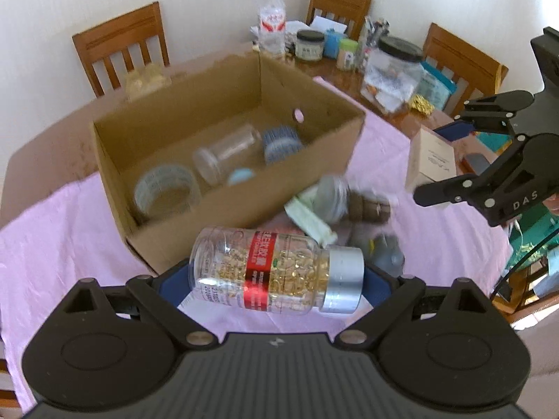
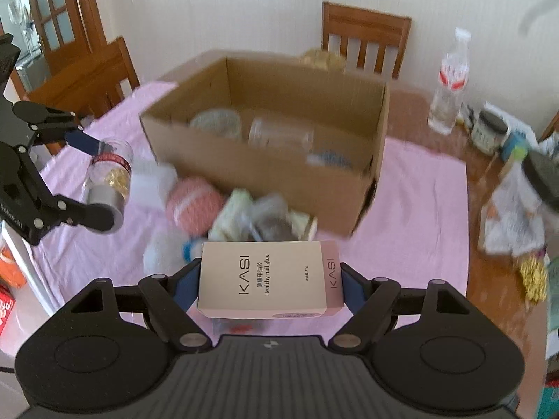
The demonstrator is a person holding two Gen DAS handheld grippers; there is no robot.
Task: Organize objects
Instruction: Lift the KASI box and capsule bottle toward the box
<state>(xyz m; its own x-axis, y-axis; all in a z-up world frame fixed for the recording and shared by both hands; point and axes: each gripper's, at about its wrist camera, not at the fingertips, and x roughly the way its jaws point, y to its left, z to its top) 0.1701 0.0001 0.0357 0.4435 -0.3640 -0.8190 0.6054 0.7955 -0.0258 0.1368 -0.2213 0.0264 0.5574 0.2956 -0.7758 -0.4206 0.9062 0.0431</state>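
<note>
Pink-clothed table [image 1: 52, 230], jars in carton [image 1: 223, 104]; left tongs [image 1: 276, 276] clamping capsule bottle [image 1: 272, 269], right tongs [image 2: 270, 284] glue box [image 2: 265, 276].

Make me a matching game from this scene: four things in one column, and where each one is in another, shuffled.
Things:
1. capsule bottle
2. KASI box
3. tape roll
4. water bottle

Places:
A. standing on bare table beside the cardboard box
B. between the right tongs
C. inside the cardboard box
D. between the left tongs

Pairs: 1-D, 2-B, 3-C, 4-A
</note>
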